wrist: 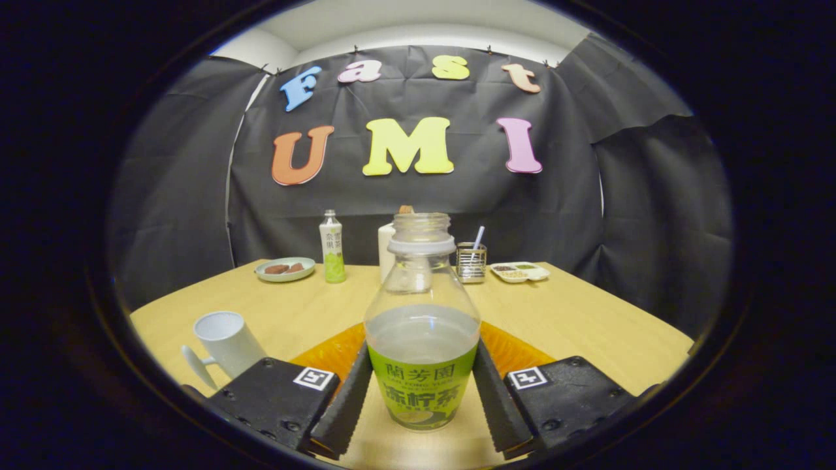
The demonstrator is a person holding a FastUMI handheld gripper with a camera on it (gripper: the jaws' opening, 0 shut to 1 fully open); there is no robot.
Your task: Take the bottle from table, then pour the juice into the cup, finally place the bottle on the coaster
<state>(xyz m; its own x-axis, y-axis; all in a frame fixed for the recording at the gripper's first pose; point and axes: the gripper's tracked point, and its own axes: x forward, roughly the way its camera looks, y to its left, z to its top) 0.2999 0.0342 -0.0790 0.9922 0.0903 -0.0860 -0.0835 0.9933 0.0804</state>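
A clear bottle (421, 339) with a green label stands upright between my fingers, its cap off and pale juice reaching about halfway up. My gripper (422, 347) is shut on it, one finger (346, 398) against each side of the label. An orange coaster (336, 352) lies on the table just behind the bottle, partly hidden by it and the fingers. I cannot tell whether the bottle's base touches the table. A white cup (228, 343) with a handle stands to the left of the fingers, tilted in this view, its mouth open upward.
Along the far edge of the wooden table (588, 320) stand a plate with food (285, 268), a second green-labelled bottle (333, 251), a white container (385, 251), a metal mesh holder (471, 262) and a small white tray (520, 271).
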